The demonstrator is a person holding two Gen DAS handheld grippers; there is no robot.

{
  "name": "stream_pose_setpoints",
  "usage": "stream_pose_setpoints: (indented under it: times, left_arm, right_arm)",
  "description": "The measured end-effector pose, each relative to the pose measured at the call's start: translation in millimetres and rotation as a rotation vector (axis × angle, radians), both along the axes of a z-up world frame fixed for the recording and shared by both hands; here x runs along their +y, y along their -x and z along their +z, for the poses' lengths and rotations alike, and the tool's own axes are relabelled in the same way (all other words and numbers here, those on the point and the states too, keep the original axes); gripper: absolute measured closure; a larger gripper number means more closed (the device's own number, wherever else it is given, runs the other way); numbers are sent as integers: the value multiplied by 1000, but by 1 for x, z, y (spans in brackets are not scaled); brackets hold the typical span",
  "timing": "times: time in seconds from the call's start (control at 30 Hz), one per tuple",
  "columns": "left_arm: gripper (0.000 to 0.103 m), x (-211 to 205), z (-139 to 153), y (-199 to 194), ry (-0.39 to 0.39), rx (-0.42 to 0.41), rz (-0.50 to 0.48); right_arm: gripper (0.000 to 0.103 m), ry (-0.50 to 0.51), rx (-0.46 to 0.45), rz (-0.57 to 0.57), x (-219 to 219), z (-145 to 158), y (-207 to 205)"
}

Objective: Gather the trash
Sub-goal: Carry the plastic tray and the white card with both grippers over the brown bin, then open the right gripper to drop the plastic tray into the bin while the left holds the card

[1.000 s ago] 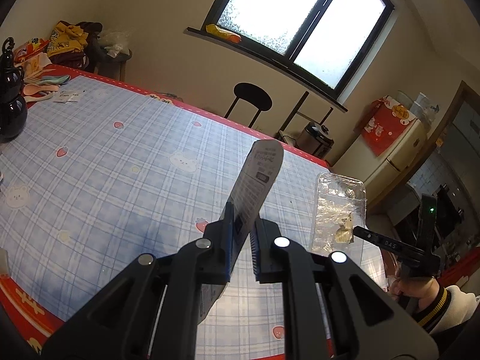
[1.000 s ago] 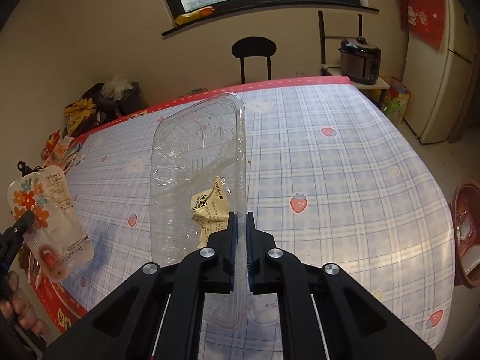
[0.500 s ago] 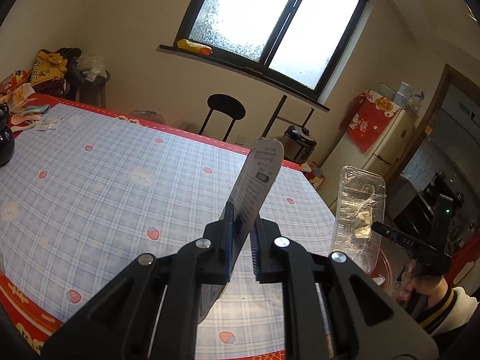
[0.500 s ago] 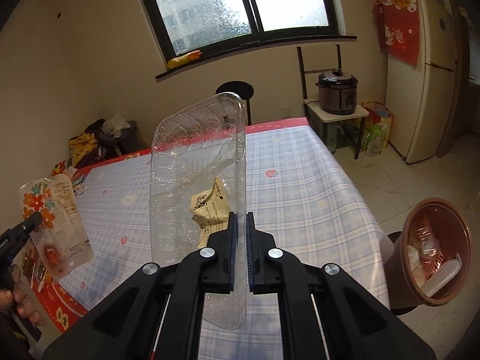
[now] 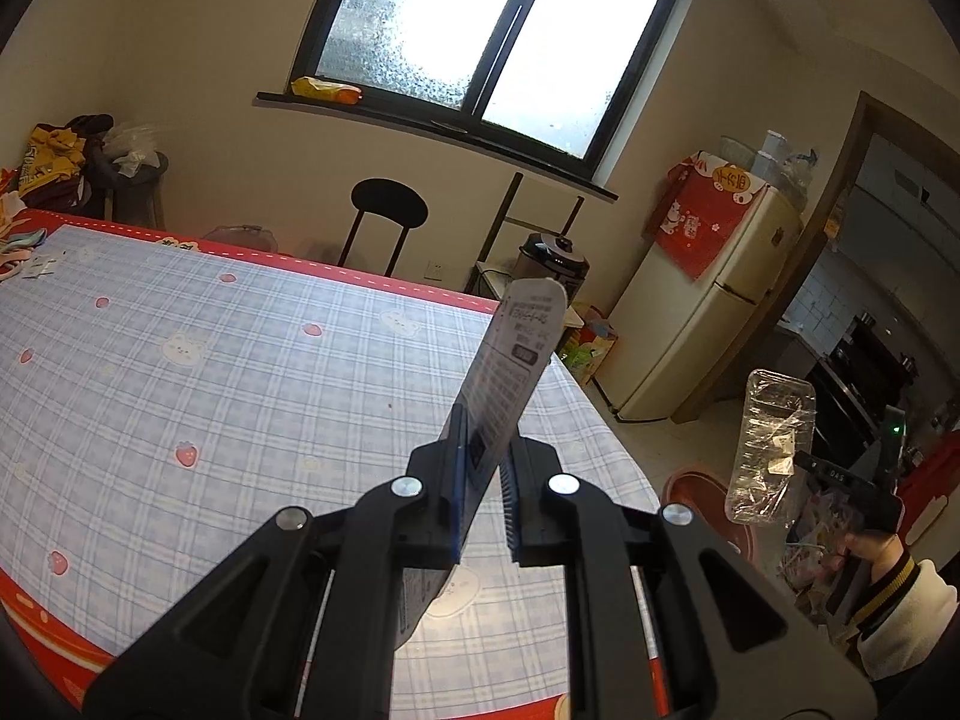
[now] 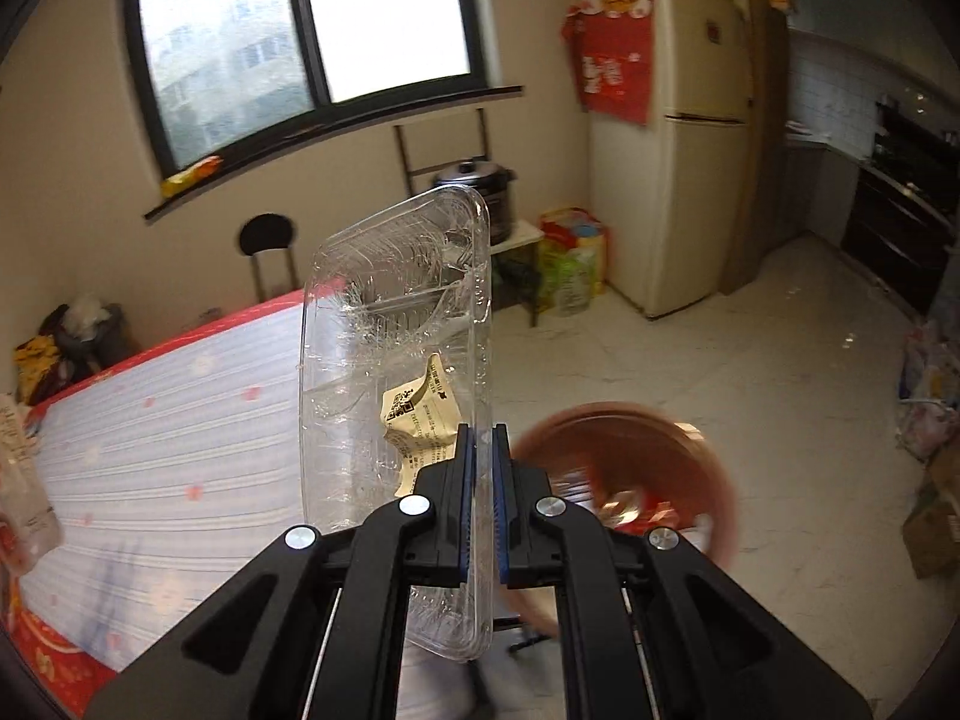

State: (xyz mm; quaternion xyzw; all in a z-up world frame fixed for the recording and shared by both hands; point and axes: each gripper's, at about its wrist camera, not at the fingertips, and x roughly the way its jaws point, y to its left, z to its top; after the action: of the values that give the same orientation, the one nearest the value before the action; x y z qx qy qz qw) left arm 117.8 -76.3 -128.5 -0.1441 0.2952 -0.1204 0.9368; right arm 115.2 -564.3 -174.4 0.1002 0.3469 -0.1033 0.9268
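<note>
My left gripper (image 5: 487, 468) is shut on a flat printed plastic pouch (image 5: 516, 354), which sticks up edge-on above the checked tablecloth (image 5: 210, 396). My right gripper (image 6: 483, 456) is shut on the rim of a clear plastic clamshell tray (image 6: 384, 360) with a crumpled yellow label inside. That tray (image 5: 771, 438) also shows at the right of the left wrist view, held past the table's right end. A brown trash bin (image 6: 648, 468), blurred, with wrappers inside, stands on the floor just behind the right gripper; its rim (image 5: 690, 483) peeks out beyond the table corner.
A cream fridge (image 6: 678, 150) with a red cloth, a rice cooker (image 6: 480, 192) on a low stand and a black stool (image 5: 387, 216) line the window wall. Bags (image 6: 930, 384) sit on the tiled floor at right. A person's sleeve (image 5: 888, 606) is at lower right.
Both grippers have swung rightward off the table toward its right end, still gripping the pouch and the tray. The trash bin has come into view and now lies close behind the right gripper.
</note>
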Motion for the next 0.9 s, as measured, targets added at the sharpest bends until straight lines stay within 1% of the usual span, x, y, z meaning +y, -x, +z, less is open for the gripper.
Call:
stream_pose_setpoints:
  times: [0.17, 0.33, 0.47, 0.5, 0.53, 0.57, 0.6, 0.63, 0.67, 0.73, 0.77, 0.83, 0.87, 0.9]
  left_arm:
    - [89, -29, -6, -4, -3, 10, -8]
    - [89, -46, -12, -5, -8, 19, -12]
    - [90, -57, -13, -6, -13, 20, -21]
    - [91, -60, -14, -6, -14, 20, -24]
    - [91, -62, -14, -6, -15, 21, -27]
    - [92, -65, -14, -6, -17, 21, -30]
    - [92, -67, -13, -6, -17, 21, -33]
    - [92, -70, -13, -7, -17, 20, -38]
    - [92, -73, -12, -7, -18, 18, -44]
    - [92, -78, -11, -8, -20, 13, -57]
    - [93, -80, -11, -8, -20, 11, -65]
    - [93, -86, -10, -9, -20, 8, -83]
    - [93, -88, -9, -9, -20, 6, -90]
    - [93, -91, -8, -10, -19, 4, -100]
  right_arm:
    - [96, 69, 56, -79, -56, -10, -5]
    - [95, 149, 115, -126, -90, -18, -11]
    - [90, 151, 141, -143, -108, -23, -15]
    - [87, 151, 139, -139, -113, -23, -16]
    - [79, 155, 136, -138, -114, -23, -15]
    - [74, 156, 130, -138, -115, -23, -11]
    - [65, 148, 118, -133, -115, -22, -6]
    - [60, 140, 105, -129, -115, -20, -4]
    - [58, 136, 95, -128, -114, -18, 2]
    - [47, 132, 72, -133, -111, -11, 7]
    - [43, 123, 55, -136, -112, -7, 12]
    - [28, 113, 27, -142, -111, 0, 19]
    - [23, 111, 10, -149, -110, 5, 24]
    - [14, 110, -4, -157, -110, 10, 28]
